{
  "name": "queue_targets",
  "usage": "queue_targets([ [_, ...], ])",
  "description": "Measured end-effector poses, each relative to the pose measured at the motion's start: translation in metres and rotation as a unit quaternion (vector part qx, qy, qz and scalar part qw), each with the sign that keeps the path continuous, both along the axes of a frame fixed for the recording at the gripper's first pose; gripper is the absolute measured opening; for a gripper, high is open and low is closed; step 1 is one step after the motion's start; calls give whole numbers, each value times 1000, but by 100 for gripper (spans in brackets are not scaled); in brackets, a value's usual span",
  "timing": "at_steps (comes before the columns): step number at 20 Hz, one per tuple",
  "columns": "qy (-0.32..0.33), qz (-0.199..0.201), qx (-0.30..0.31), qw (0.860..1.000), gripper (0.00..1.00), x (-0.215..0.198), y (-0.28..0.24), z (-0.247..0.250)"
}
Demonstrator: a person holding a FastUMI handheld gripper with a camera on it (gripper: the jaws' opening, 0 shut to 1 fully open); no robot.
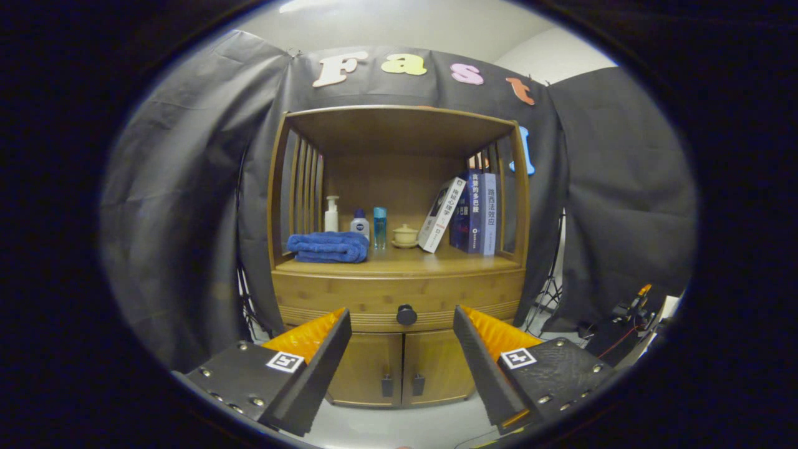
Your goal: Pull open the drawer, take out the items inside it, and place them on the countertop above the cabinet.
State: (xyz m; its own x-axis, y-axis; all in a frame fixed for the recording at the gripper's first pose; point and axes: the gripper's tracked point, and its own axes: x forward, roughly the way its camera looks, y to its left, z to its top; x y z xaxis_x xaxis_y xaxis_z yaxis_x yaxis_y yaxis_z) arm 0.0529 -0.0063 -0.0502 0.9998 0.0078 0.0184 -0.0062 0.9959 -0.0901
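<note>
A wooden cabinet stands ahead of me against the booth wall. Its drawer (399, 296) is closed, with a round dark knob (406, 315) at the centre of its front. My gripper (402, 321) is open, held some way back from the cabinet, and the knob appears in the gap between the two fingertips, beyond them. Nothing is between the fingers. The countertop (436, 260) above the drawer has a bare strip along its front. The drawer's contents are hidden.
On the countertop sit a folded blue towel (329, 247), a pump bottle (331, 214), two small bottles (360, 223), a lidded cup (405, 236) and several books (474, 212). Two small doors (402, 368) lie below the drawer. Cables and gear (629, 315) lie to the right.
</note>
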Motion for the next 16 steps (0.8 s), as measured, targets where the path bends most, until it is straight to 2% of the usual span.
queue_targets([
  [2,11,1,-16,1000,99,13,-3,-19],
  [5,33,10,-1,999,99,38,-1,-45],
  [10,43,-1,30,999,99,94,-7,-59],
  [13,35,-13,18,999,99,124,-15,-67],
  [16,54,-4,15,998,99,155,-15,-82],
])
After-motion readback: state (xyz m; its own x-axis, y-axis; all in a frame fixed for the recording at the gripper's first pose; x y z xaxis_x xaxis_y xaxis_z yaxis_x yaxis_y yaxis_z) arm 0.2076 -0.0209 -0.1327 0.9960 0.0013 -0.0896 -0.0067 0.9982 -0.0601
